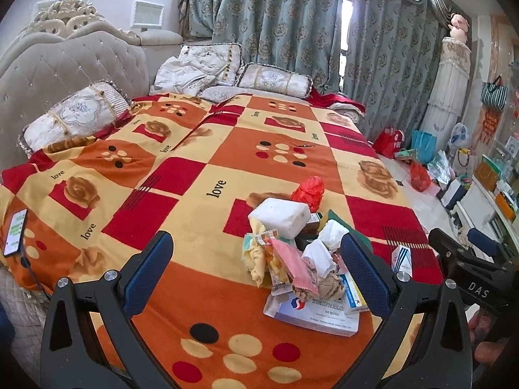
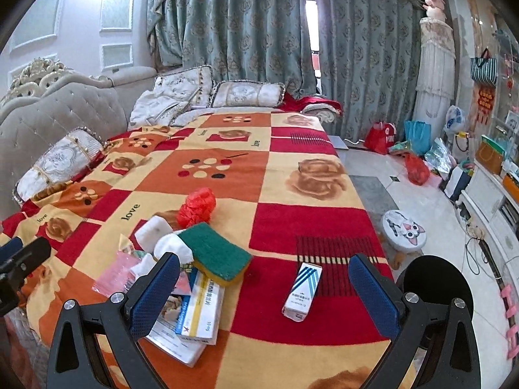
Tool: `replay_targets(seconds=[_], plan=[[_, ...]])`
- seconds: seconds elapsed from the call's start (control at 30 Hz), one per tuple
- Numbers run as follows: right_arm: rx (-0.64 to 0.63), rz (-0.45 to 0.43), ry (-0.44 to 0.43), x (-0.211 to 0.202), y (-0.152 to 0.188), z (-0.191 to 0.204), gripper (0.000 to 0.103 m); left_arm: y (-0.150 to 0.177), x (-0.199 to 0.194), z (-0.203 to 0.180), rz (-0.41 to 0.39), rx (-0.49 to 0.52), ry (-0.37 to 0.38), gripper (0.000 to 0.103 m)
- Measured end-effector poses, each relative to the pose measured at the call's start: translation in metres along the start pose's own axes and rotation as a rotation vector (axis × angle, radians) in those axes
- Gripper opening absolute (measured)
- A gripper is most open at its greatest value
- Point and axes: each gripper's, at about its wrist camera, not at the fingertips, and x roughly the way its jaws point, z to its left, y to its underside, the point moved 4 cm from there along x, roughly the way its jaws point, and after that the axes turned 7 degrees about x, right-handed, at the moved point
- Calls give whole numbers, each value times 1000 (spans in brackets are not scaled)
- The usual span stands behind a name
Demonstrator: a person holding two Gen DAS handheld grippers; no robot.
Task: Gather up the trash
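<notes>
A heap of trash [image 1: 301, 259] lies on the patterned bedspread [image 1: 194, 168]: a white foam block [image 1: 280, 217], a crumpled red bag [image 1: 308, 191], white tissues [image 1: 321, 253], a pink wrapper [image 1: 293, 264] and medicine boxes [image 1: 352, 288]. In the right wrist view the heap shows a green scouring sponge [image 2: 215, 254] and a yellow-white box [image 2: 202, 304]. A blue-striped small box [image 2: 303, 288] lies apart to the right. My left gripper [image 1: 256, 275] is open over the heap's near side. My right gripper [image 2: 264, 291] is open and empty above the striped box.
A phone [image 1: 14, 231] on a cable lies at the bed's left edge. Pillows [image 1: 74, 113] line the headboard. Bags [image 2: 415, 168] clutter the floor at right, with a cat-face stool [image 2: 404, 230] and a black round bin [image 2: 434, 288] beside the bed.
</notes>
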Motion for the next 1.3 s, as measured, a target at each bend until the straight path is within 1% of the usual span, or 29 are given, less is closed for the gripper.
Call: replay_targets(seconds=[0.47, 0.67, 0.93, 1.13, 1.3], plan=[[0, -17, -26, -3, -13, 10, 103, -8, 3, 2, -21, 17, -5, 103], [0, -24, -28, -3, -16, 12, 103, -11, 3, 5, -37, 0, 1, 103], [0, -22, -30, -3, -17, 13, 103, -12, 8, 8, -27, -1, -22, 103], [-14, -7, -27, 0, -17, 12, 103, -11, 13, 14, -11, 5, -65, 103], [-15, 1, -30, 3, -13, 9, 103, -9, 18, 16, -1, 10, -74, 103]])
